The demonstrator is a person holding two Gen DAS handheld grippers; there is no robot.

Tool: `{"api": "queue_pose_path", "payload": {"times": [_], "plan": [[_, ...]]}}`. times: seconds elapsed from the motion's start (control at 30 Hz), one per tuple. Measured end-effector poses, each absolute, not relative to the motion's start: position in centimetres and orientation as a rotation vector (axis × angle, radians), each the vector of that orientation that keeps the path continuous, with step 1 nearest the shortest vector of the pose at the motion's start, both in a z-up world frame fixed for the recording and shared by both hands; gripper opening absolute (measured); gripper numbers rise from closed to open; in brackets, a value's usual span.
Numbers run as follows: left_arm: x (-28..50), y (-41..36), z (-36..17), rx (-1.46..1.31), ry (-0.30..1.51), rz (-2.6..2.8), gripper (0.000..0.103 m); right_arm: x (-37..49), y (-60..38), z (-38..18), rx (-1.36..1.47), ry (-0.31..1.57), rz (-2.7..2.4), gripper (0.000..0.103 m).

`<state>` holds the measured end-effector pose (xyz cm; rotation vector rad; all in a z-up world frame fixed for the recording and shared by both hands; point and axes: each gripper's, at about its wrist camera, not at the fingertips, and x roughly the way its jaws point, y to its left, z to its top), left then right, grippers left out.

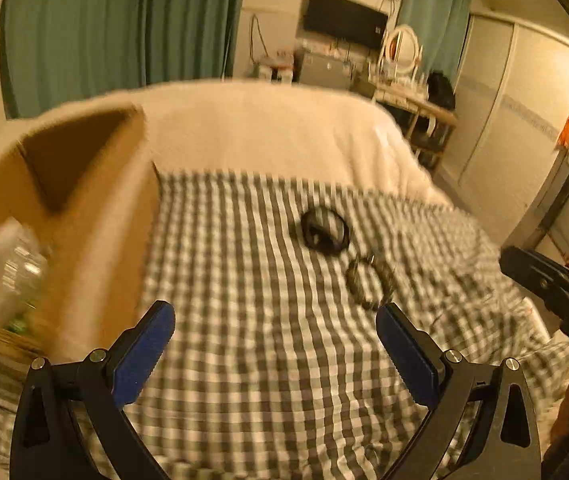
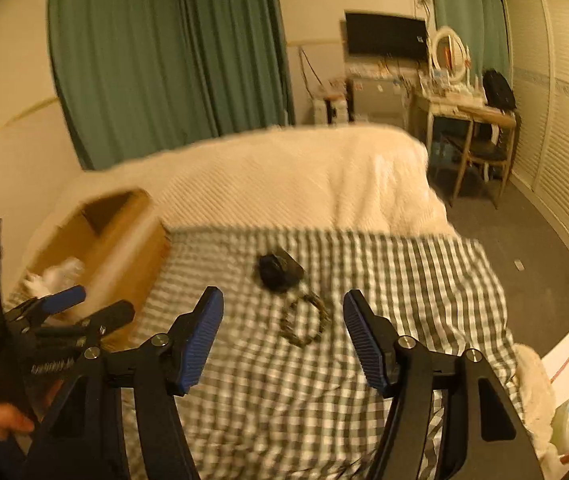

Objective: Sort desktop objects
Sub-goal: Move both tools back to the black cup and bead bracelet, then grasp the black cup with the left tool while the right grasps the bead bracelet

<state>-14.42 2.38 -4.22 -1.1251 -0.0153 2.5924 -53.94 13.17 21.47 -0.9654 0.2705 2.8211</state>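
**Two items left on the bed, box already part-filled**

A bed covered by a checked sheet (image 1: 268,320) carries everything. At its left edge stands an open cardboard box (image 1: 96,240), and it already holds pale, crumpled things and something clear, so some sorting looks done. Two items remain out on the sheet, near the middle and well apart from the box: a round black object (image 2: 278,272) and, just beside it on the near side, a braided ring (image 2: 304,320), perhaps a bracelet.

The right gripper (image 2: 282,336) points toward the ring with its blue fingers spread and nothing between them; its jaws are opening slightly. The left gripper (image 1: 276,344) is also spread wide and empty, close to the box. Judging by this, both remaining items have yet to be picked up.

Both views are blurred. What the black object is cannot be told, nor whether it touches the ring. The box contents are smeared and partly cut off. The near edge of the bed is hidden behind the grippers.
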Motion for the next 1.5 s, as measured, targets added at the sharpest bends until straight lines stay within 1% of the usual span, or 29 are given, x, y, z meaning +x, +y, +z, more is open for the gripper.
{"api": "queue_pose_path", "payload": {"times": [0.17, 0.3, 0.37, 0.43, 0.47, 0.6, 0.67, 0.7, 0.73, 0.77, 0.8, 0.83, 0.97, 1.1, 1.2, 1.27, 1.3, 1.4, 1.47, 1.5], "plan": [[-16.7, 3.6, -9.7, -1.192, -0.056, 2.601, 0.103, -57.6, 15.6, 14.0, -1.083, 0.409, 2.78, 0.062], [-18.6, 3.5, -12.2, -1.19, -0.064, 2.638, 0.103, -60.1, 16.4, 9.7, -1.165, 0.428, 2.754, 0.062], [-19.5, 3.5, -13.0, -1.191, -0.071, 2.65, 0.103, -61.6, 17.0, 7.9, -1.193, 0.468, 2.749, 0.063], [-20.2, 3.7, -13.5, -1.198, -0.089, 2.642, 0.103, -63.4, 17.0, 6.8, -1.213, 0.488, 2.74, 0.069], [-20.5, 3.8, -13.5, -1.2, -0.088, 2.643, 0.103, -64.2, 16.8, 6.3, -1.218, 0.484, 2.739, 0.07], [-21.2, 4.1, -13.5, -1.188, -0.059, 2.647, 0.103, -67.5, 16.3, 4.1, -1.296, 0.464, 2.703, 0.08], [-21.2, 4.2, -13.6, -1.189, -0.049, 2.644, 0.103, -68.1, 16.3, 3.1, -1.31, 0.463, 2.686, 0.08], [-21.4, 4.3, -13.5, -1.193, -0.045, 2.641, 0.103, -68.0, 16.2, 2.9, -1.304, 0.455, 2.687, 0.078], [-21.4, 4.4, -13.6, -1.198, -0.036, 2.64, 0.103, -67.9, 16.1, 2.9, -1.296, 0.438, 2.687, 0.063], [-21.4, 4.5, -13.6, -1.201, -0.021, 2.645, 0.103, -67.6, 16.2, 3.0, -1.293, 0.41, 2.664, 0.051], [-21.3, 4.7, -13.6, -1.195, -0.01, 2.648, 0.103, -67.3, 16.3, 3.0, -1.293, 0.404, 2.656, 0.024], [-21.3, 5.0, -13.5, -1.186, 0.0, 2.643, 0.103, -66.9, 16.8, 3.2, -1.281, 0.426, 2.658, 0.022], [-21.2, 6.5, -12.7, -1.139, -0.006, 2.627, 0.103, -64.8, 19.0, 3.8, -1.195, 0.53, 2.638, 0.021], [-21.7, 9.0, -12.2, -1.091, -0.059, 2.596, 0.103, -63.5, 20.1, 5.4, -1.11, 0.482, 2.622, 0.02], [-22.4, 11.3, -12.0, -1.074, -0.047, 2.589, 0.103, -62.7, 21.4, 6.5, -1.058, 0.504, 2.61, 0.018], [-23.4, 12.5, -12.3, -1.085, -0.032, 2.595, 0.103, -62.0, 22.4, 6.9, -1.046, 0.538, 2.601, 0.013], [-23.9, 12.9, -12.4, -1.089, -0.04, 2.593, 0.103, -62.0, 22.7, 7.1, -1.051, 0.544, 2.599, 0.008], [-25.6, 13.4, -12.6, -1.099, -0.071, 2.615, 0.103, -61.5, 23.6, 7.3, -1.03, 0.578, 2.6, 0.007], [-26.8, 13.4, -12.7, -1.118, -0.122, 2.617, 0.103, -61.1, 24.0, 7.3, -1.011, 0.616, 2.604, 0.007], [-27.2, 13.3, -12.7, -1.115, -0.154, 2.605, 0.101, -60.9, 24.1, 7.4, -1.009, 0.629, 2.614, 0.007]]}}
